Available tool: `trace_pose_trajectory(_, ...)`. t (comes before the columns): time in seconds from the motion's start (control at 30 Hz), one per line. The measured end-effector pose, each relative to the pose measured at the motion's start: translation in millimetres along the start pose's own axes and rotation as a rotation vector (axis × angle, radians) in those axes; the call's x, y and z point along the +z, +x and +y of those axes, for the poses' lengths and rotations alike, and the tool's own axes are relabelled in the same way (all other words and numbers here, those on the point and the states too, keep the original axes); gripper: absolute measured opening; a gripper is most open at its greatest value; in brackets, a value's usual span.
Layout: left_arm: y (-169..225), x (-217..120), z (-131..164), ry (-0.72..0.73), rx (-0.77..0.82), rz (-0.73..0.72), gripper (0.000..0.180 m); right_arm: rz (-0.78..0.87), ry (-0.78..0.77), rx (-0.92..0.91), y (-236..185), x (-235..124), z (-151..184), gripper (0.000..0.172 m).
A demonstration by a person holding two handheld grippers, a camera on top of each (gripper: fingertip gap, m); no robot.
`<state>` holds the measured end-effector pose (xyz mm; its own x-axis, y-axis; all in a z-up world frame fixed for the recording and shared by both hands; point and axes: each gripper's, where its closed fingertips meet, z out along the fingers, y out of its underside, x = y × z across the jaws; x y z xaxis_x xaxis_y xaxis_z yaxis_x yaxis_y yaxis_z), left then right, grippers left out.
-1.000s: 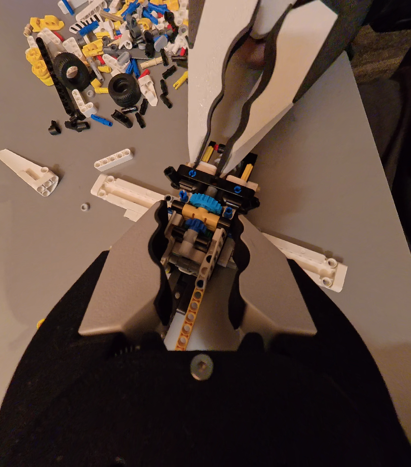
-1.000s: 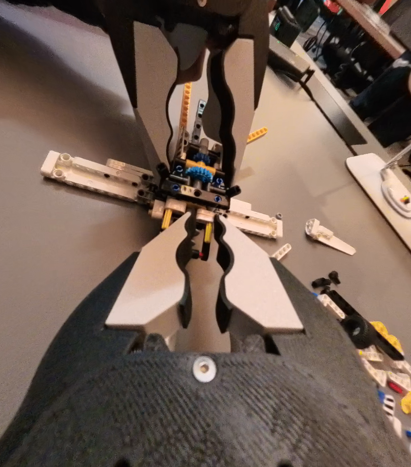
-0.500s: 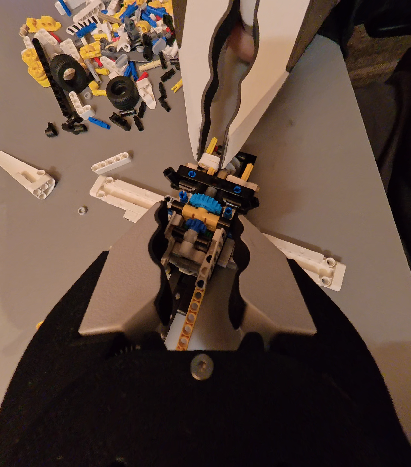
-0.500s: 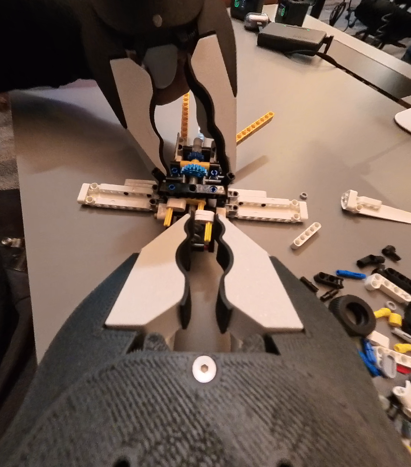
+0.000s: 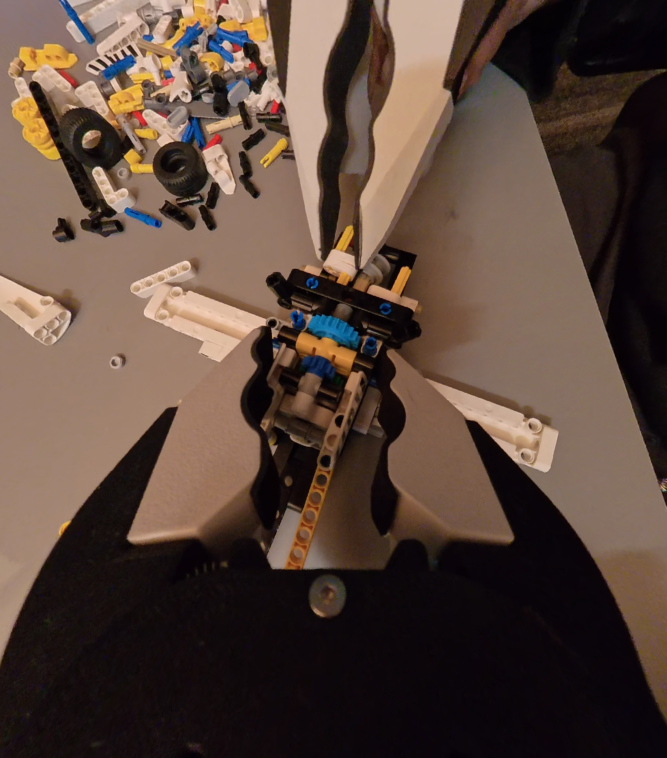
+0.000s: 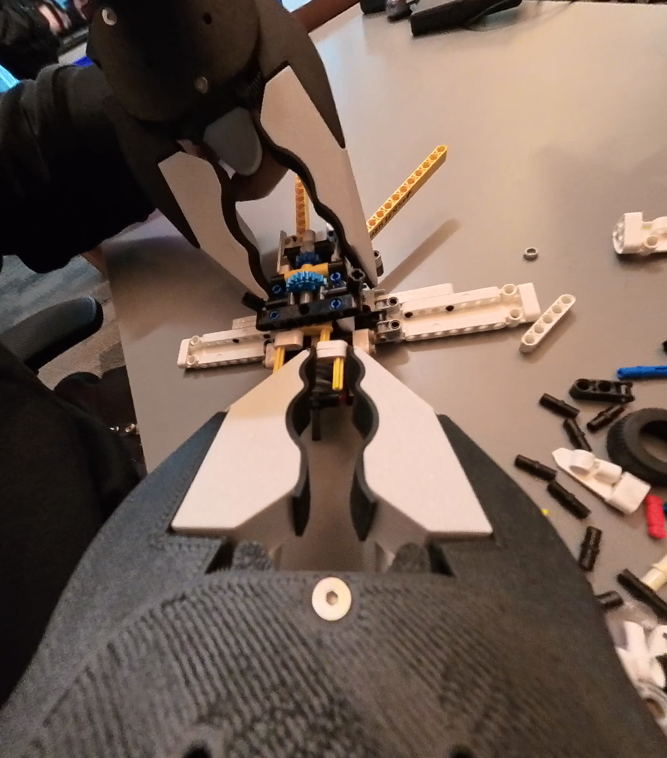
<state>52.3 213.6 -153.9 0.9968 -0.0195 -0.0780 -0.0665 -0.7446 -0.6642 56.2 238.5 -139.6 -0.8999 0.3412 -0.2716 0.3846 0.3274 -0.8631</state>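
Grey surface carried a brick model near its right edge; the left tongs clamped its body steady, while the right tongs pinched its small white connector.

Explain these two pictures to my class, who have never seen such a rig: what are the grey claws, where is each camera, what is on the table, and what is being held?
A person holds two hand-held grippers, each with a camera looking along its two fingers. The left gripper clamps the toy-brick model, with blue gears and white wing panels, on the grey table. The right gripper, facing it, pinches a small white piece on a yellow axle at the model's other end. Loose bricks and two black tyres lie alongside.
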Motion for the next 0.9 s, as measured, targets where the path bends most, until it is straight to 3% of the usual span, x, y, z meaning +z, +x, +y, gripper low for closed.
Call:
trace_pose_trajectory(0.2, 1.2, 0.6, -0.8, 0.002, -0.003, 0.001, 0.052, 0.109, 0.002, -0.149, -1.1, -3.1, 0.7, 0.013)
trace_pose_trajectory(0.37, -5.0, -3.2, 3.3, -0.004, -0.021, -0.034, 0.051, -0.003, 0.043, 0.011, -2.2, -12.1, -3.9, 0.009)
trace_pose_trajectory(0.4, -17.6, -10.0, 15.5, -0.052, -0.029, -0.094, 0.051, 0.001, 0.080, 0.037, 4.2, -22.2, -6.0, 0.000)
trace_pose_trajectory(0.5, -25.3, -21.1, 23.6, -0.011, -0.109, -0.085, 0.050, 0.056, 0.067, 0.060, 20.3, -41.3, 5.4, 0.000)
trace_pose_trajectory(0.57, -25.8, -17.6, 22.8, -0.037, -0.083, -0.104, 0.051, 0.190, -0.002, -0.111, 24.2, -32.5, 11.1, 0.000)
trace_pose_trajectory(0.67, -24.6, -15.4, 20.4, -0.039, -0.074, -0.099, 0.050, 0.243, 0.039, -0.269, 19.4, -18.7, -4.7, 0.000)
trace_pose_trajectory(0.8, -23.9, -15.0, 20.3, -0.046, -0.072, -0.097, 0.050, 0.166, 0.043, -0.237, 20.9, -2.0, -14.1, 0.017)
trace_pose_trajectory(0.9, -24.0, -15.0, 20.0, -0.039, -0.069, -0.100, 0.050, 0.138, 0.028, -0.237, 25.2, 9.0, -18.1, 0.016)
